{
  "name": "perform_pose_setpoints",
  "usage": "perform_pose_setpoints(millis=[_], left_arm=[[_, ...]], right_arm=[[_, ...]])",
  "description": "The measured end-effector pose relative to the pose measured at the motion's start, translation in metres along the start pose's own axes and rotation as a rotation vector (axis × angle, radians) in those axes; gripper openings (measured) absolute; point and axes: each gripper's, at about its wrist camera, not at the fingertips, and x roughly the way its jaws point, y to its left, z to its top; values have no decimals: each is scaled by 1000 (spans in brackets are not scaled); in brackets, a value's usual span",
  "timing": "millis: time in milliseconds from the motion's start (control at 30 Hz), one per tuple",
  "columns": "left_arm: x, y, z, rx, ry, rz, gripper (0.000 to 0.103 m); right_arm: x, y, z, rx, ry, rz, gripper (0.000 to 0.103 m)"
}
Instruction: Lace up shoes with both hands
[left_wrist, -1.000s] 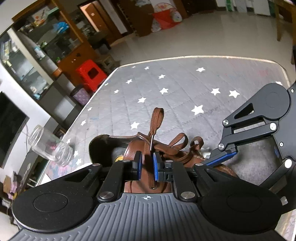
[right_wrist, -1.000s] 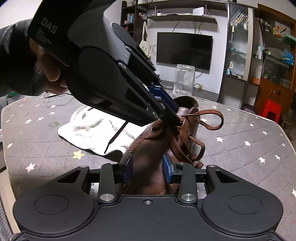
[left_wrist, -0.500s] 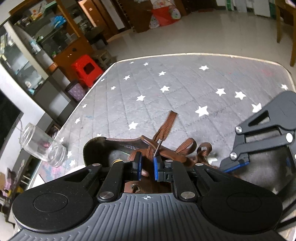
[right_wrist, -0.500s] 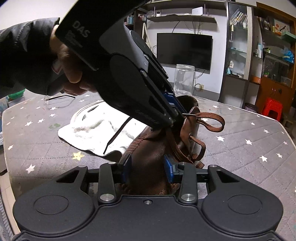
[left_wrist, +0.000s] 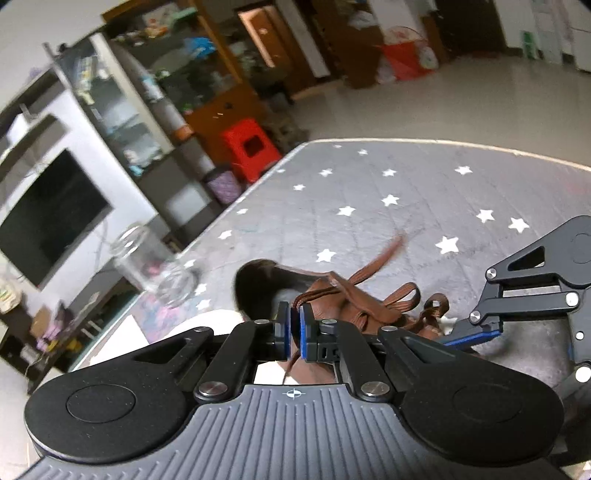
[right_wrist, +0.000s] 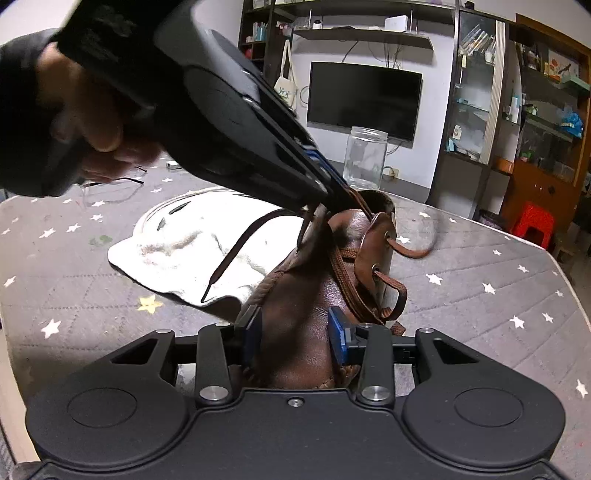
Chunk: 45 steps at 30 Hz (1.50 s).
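Observation:
A brown leather shoe (right_wrist: 306, 295) stands on the grey star-patterned cover (left_wrist: 406, 192). My right gripper (right_wrist: 295, 336) is shut on the shoe's front, one blue pad on each side. My left gripper (left_wrist: 294, 328) is shut on the brown lace (left_wrist: 321, 291) just above the shoe's opening. In the right wrist view the left gripper (right_wrist: 340, 188) comes in from the upper left, held by a hand (right_wrist: 99, 122), with its tip at the shoe's collar. The lace's free end (left_wrist: 384, 254) trails off blurred to the right. One right finger (left_wrist: 476, 330) shows beside the shoe (left_wrist: 369, 314).
A clear glass jar (right_wrist: 365, 155) stands behind the shoe near the table's far edge. A white cloth (right_wrist: 192, 240) lies left of the shoe with a black lace (right_wrist: 236, 251) across it. Eyeglasses (right_wrist: 110, 181) lie further left. A red stool (right_wrist: 532, 221) stands on the floor.
The left gripper's jaws have closed on the brown lace, and the gripper has rolled and shifted sideways. The lace's free end has swung from upright out to the right. The right gripper has stayed on the shoe.

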Motion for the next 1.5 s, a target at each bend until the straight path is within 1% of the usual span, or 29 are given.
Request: perform_pose_setpoints(millis=[100,233,400,500,533,567,600,633,700,733,767,833,900,1033,1167,1267,1300,1333,1500], left_arm=[[-9,3,-7,-50,-4,16,5],[-17,15,-21,-190,12,21,5],[-20,26,-30,-307,25,36,5],[-27,31,-33,-359,18,57,5],[-31,34,-35,-393,8,68,5],[-31,34,-35,-399,6,71,5],[-35,37,-36,-435,-4,76,5],[-36,38,-37,-448,-6,71,5],[-35,38,-40,-458,-5,84,5],[-35,38,-41,-465,-1,106,5],[-37,39,-43,-476,-1,149,5],[-41,45,-47,-496,-12,182,4],[-46,51,-52,-514,-9,198,4],[-52,60,-59,-513,30,224,4],[-55,61,-56,-495,42,224,6],[-51,57,-48,-455,45,198,19],[-49,55,-44,-441,45,189,27],[-47,53,-41,-427,46,181,31],[-38,50,-27,-400,49,139,33]], right_arm=[[3,3,1,-16,5,-12,42],[4,5,2,-27,11,-21,43],[7,9,2,-40,15,-32,43],[8,9,2,-43,17,-33,43],[8,9,2,-44,18,-34,43],[8,9,2,-47,18,-35,43],[8,9,2,-49,18,-36,43],[8,10,1,-52,18,-37,43],[8,9,2,-55,17,-38,43],[8,9,2,-57,17,-39,43],[8,9,2,-58,17,-40,43],[8,9,1,-61,19,-43,43],[8,9,1,-59,19,-44,43],[8,11,1,-69,17,-49,43],[7,12,2,-76,13,-50,43],[5,12,3,-83,6,-47,43],[5,12,4,-85,4,-46,43],[4,12,4,-87,3,-47,43],[0,9,5,-91,-8,-50,43]])
